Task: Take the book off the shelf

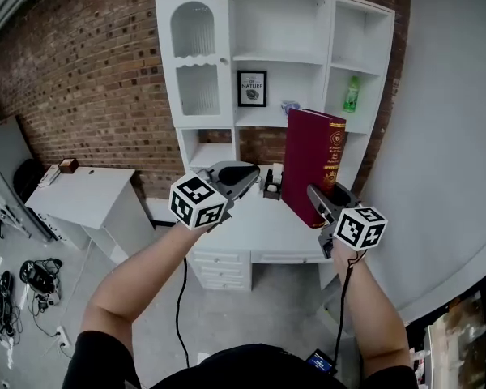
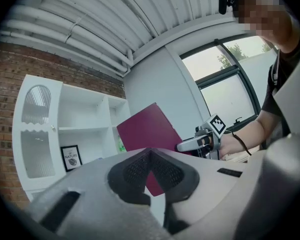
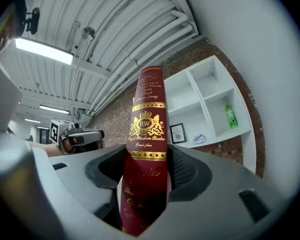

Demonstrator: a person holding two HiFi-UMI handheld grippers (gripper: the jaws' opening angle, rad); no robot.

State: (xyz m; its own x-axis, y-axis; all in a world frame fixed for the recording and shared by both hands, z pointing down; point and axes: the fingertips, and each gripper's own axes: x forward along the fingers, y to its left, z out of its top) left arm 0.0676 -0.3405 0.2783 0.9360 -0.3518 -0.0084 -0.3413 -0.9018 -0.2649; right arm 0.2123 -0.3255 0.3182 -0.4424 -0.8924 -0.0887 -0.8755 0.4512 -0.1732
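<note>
Shelf (image 1: 275, 57) with framed print (image 1: 252, 88), probably bottle (image 1: 351, 94)

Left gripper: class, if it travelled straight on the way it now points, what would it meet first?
Most likely the dark red book held in the right gripper. It sits directly beyond the left gripper's closed jaws, with the white shelf unit behind. Depth is unclear.
</note>
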